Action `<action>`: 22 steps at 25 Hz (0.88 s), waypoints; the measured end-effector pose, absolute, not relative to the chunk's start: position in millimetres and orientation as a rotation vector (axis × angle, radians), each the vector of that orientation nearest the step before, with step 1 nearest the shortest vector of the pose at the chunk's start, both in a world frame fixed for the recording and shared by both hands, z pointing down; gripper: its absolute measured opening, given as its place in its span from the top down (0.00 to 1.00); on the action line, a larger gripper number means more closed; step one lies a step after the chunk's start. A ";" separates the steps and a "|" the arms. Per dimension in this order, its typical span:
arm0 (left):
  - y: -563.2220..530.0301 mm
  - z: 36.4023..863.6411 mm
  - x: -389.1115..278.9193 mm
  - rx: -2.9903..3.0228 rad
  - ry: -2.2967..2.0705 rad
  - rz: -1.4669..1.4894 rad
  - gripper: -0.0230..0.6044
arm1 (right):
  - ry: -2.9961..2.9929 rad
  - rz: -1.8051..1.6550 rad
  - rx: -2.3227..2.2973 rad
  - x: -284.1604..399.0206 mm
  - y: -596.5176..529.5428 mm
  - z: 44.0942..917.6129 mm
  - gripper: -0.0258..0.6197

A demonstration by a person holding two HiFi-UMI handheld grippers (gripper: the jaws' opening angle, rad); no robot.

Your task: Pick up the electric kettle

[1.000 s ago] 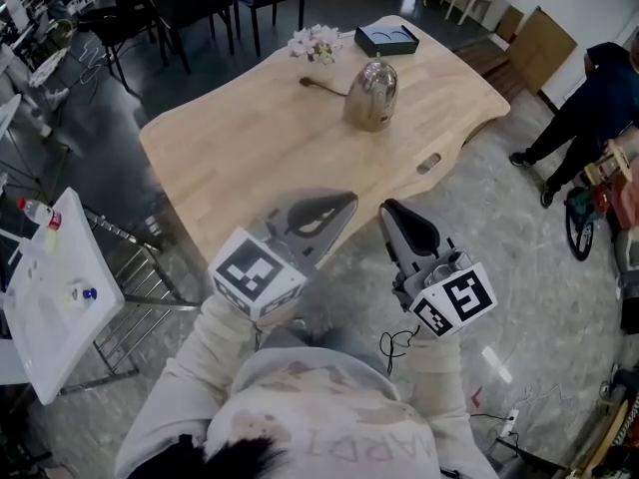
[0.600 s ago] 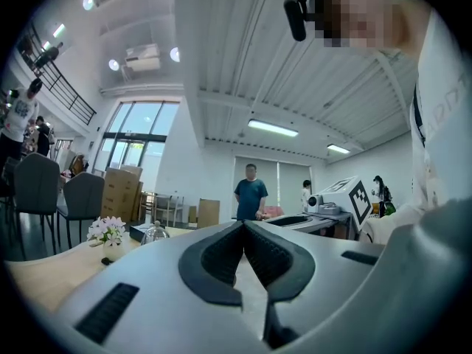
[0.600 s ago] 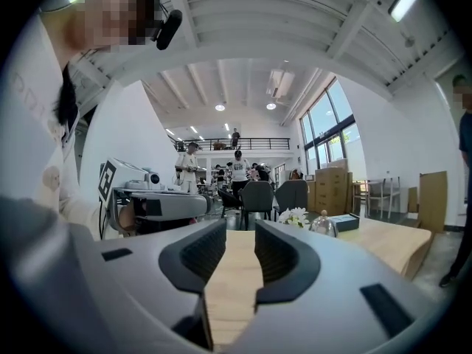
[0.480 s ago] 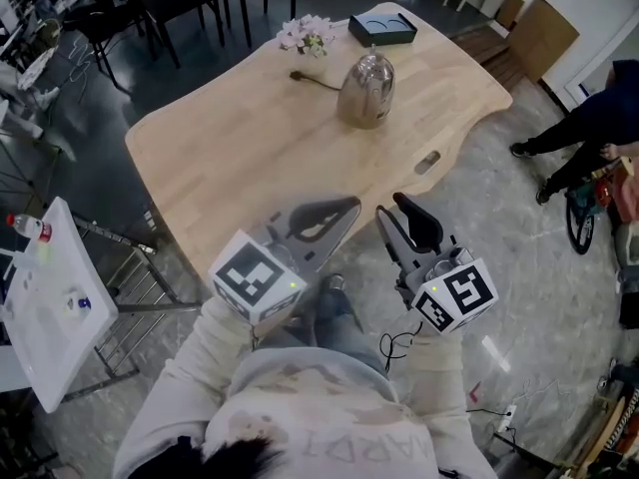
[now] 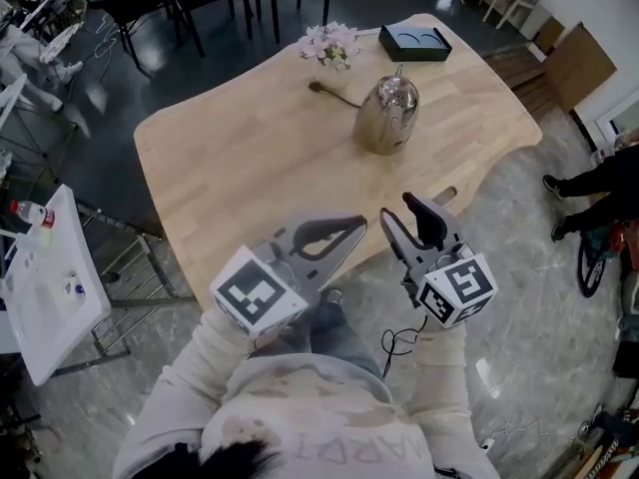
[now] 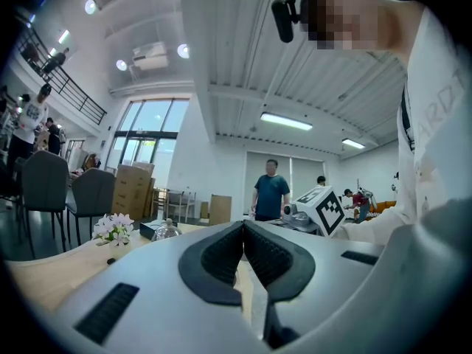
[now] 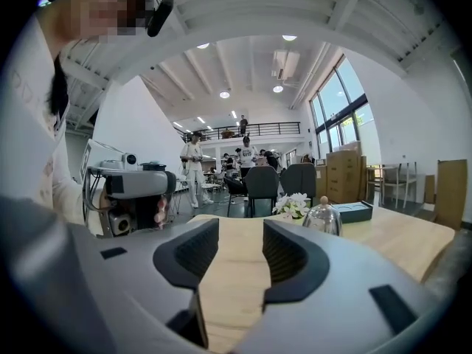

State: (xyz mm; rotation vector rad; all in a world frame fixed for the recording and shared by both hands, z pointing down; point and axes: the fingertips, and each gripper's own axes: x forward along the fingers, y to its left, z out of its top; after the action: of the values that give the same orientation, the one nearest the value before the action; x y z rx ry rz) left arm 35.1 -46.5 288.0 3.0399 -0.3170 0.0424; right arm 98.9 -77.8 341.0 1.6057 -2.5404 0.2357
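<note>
I log the electric kettle (image 5: 389, 116) upright on the tabletop (image 5: 240, 158), well beyond both claws at its near edge; left claw (image 5: 351, 225) pinched together, empty; right claw (image 5: 398, 211), jaws just opening, stands wide with nothing between.

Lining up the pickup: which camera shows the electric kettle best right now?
The head view: the whole electric kettle stands unobstructed on the table. The right gripper view shows only its lid and upper body, small, the rest hidden. The left gripper view shows just its small, distant top.
</note>
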 end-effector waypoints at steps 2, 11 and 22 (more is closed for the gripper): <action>-56.3 290.8 39.0 3.029 -0.345 0.049 0.94 | -2.540 0.250 1.585 108.1 -93.6 348.6 0.69; -94.9 306.2 58.3 2.988 -0.451 0.096 0.94 | -2.531 0.337 1.504 148.6 -158.1 388.1 0.67; -130.6 322.2 80.3 2.944 -0.522 0.144 0.94 | -2.506 0.453 1.456 185.3 -209.2 433.8 0.67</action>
State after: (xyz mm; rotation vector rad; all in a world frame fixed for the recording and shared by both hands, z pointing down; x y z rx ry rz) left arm 80.3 -130.6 322.2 2.9443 -0.5225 0.1441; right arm 185.3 -209.2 433.8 1.4558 -2.5058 0.4533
